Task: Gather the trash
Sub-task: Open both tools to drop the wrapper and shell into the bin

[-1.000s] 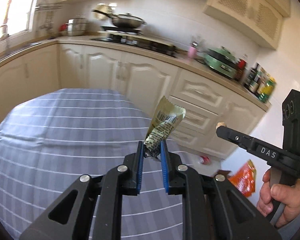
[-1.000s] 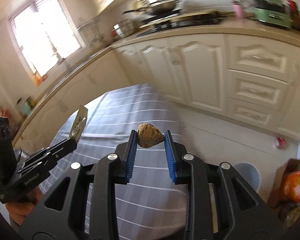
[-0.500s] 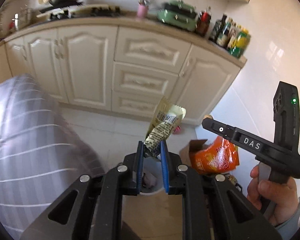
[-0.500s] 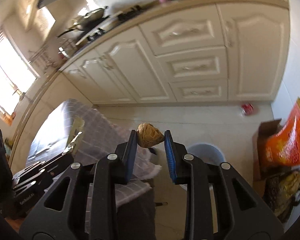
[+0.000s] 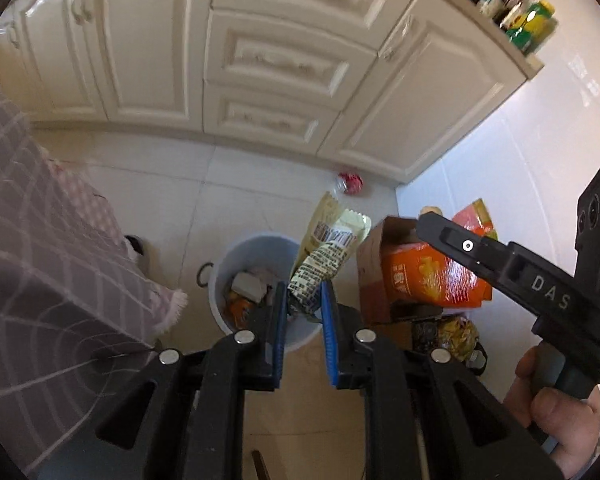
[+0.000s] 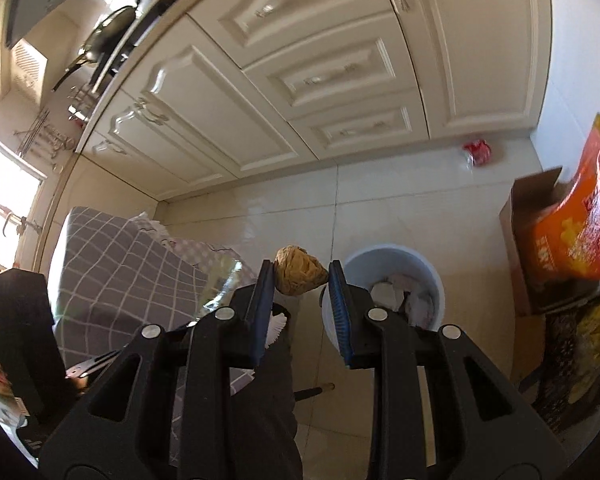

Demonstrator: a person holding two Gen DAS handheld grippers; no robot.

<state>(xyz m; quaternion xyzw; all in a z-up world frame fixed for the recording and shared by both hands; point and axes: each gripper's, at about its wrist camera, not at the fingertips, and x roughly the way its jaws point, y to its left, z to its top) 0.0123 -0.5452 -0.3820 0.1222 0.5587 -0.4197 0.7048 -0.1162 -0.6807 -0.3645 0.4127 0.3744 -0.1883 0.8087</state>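
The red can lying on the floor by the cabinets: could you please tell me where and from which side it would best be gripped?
Grip the red can across its middle, coming straight down from above. It lies on its side on the floor tiles near the cabinet base, apart from the bin, so the top is free. This is a judgement; the can is small and blurred.

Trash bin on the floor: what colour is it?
Pale blue; the trash bin with litter inside shows best in the left wrist view, just beyond the left gripper.
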